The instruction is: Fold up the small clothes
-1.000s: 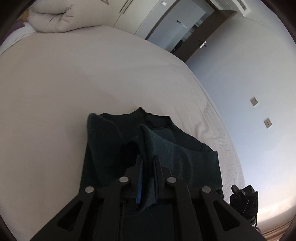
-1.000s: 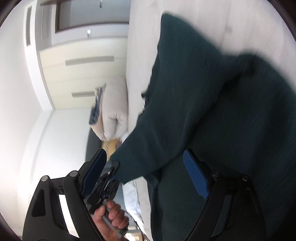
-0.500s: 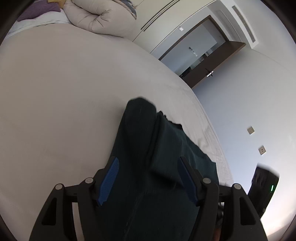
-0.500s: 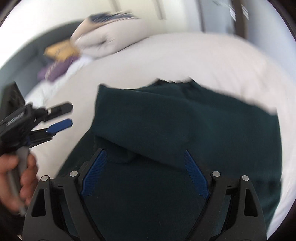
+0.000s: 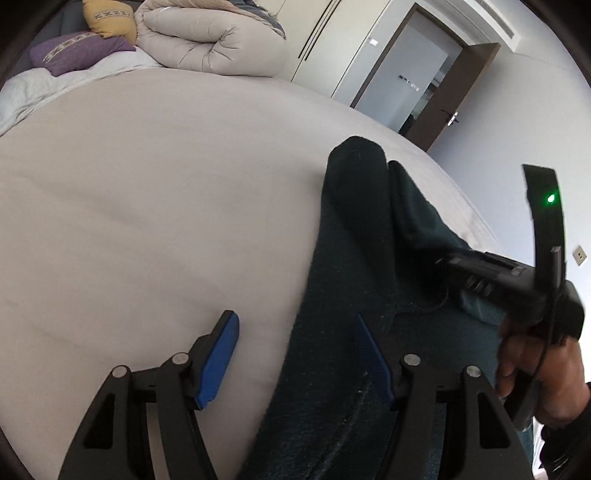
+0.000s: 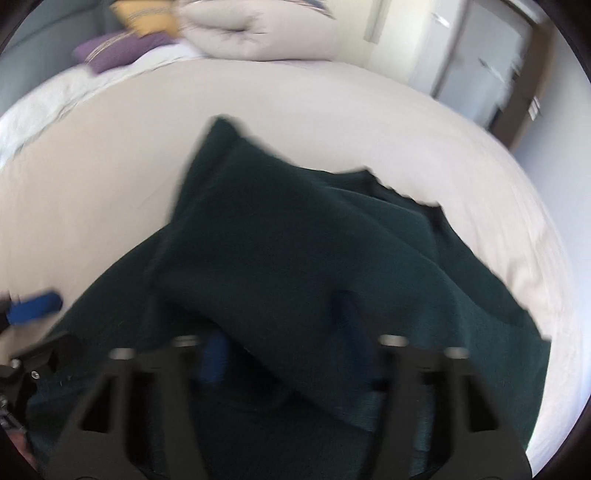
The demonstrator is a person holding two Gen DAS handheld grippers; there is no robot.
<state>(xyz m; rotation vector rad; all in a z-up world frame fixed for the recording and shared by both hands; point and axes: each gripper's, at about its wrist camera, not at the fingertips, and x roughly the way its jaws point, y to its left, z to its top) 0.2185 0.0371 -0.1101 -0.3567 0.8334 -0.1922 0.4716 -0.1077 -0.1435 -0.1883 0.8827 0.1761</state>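
Pale bed (image 5: 155,206), dark green garment (image 6: 295,258) half-folded on it. Our left gripper (image 5: 295,354) jaws hang released; right gripper (image 6: 280,350) jaws closing over fabric. We should pinch the edge squarely.

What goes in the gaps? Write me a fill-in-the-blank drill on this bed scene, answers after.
1. The dark green garment lies on a ____ bed sheet.
2. Beside the rolled duvet sit a yellow pillow and a ____ one.
3. The pads on the left gripper fingers are ____.

Answers: white; purple; blue
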